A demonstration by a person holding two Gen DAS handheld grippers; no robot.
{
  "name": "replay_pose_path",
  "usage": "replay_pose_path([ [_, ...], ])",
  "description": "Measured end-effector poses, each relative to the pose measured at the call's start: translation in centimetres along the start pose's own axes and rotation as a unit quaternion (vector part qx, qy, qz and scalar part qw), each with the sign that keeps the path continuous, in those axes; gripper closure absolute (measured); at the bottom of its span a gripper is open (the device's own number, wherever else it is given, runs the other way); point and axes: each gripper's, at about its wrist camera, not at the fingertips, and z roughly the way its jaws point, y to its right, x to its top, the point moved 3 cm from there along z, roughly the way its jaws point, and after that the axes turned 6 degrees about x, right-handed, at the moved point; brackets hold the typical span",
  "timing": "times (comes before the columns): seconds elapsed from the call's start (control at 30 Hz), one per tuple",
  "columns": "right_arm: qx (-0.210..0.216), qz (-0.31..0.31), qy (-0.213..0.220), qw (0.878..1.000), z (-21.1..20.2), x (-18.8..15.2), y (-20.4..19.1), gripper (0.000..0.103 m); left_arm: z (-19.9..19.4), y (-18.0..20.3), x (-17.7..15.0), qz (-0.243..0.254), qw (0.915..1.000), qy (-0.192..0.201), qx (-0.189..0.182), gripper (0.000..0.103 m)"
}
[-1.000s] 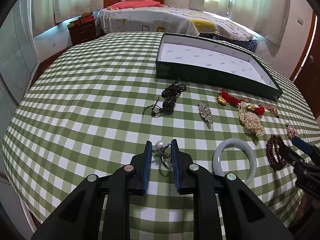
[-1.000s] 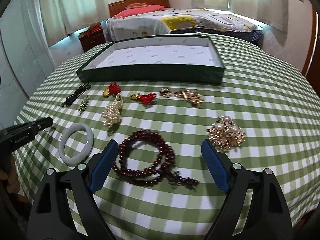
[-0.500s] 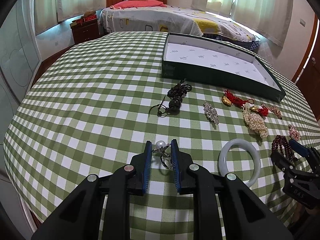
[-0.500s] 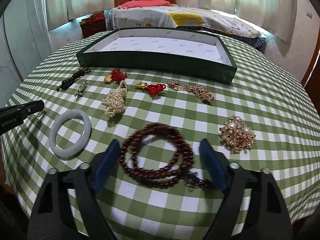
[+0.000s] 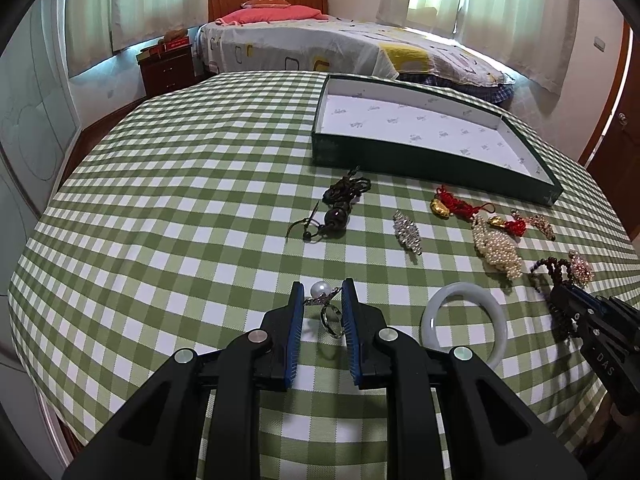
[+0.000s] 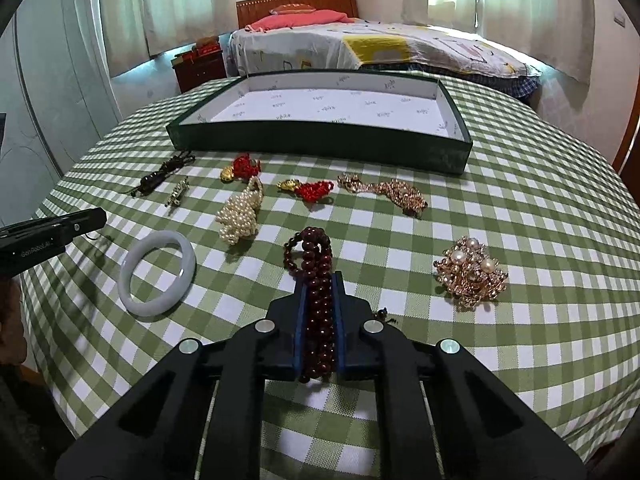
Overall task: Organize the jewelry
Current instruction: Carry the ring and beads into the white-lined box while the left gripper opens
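Left hand-held gripper [image 5: 322, 294]: matte black plastic arms, blue ribbed pads on the inner finger faces, round silver screws at the pivots. Right hand-held gripper [image 6: 320, 280]: same build. White lettering on both bodies, "DAS" on the right, "GenRobot.AI" on the left.

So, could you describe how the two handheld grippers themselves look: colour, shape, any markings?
Both are alike. The left gripper and the right gripper have black angular plastic bodies, two straight fingers with blue ribbed pads, and round silver pivot pins. White lettering is printed on each body's side; on the left one it reads roughly "GenRobot". No cables or sleeves show.
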Motion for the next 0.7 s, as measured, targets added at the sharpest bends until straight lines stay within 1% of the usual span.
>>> replay_pose_path([
  [0.17,0.003,0.006,0.013,1.000,-0.8,0.6,0.2,0.091,-0.5,0.4,0.5,0.002,1.0000,0.008,-0.005,0.083],
  [0.27,0.010,0.014,0.026,1.000,-1.6,1.6,0.4,0.091,-0.8,0.7,1.2,0.000,0.9998,0.011,-0.014,0.083],
  [0.37,0.008,0.013,0.046,0.999,-2.6,3.0,0.6,0.091,-1.1,1.4,2.6,0.004,0.9995,0.021,-0.024,0.083],
  [0.57,0.003,0.021,0.089,0.996,-3.3,7.6,2.2,0.091,-1.3,3.4,6.0,0.020,0.9977,0.049,-0.043,0.083],
  [0.7,0.002,0.028,0.111,0.993,-2.4,11.0,3.9,0.091,-0.8,5.0,9.7,0.029,0.9950,0.074,-0.061,0.083],
])
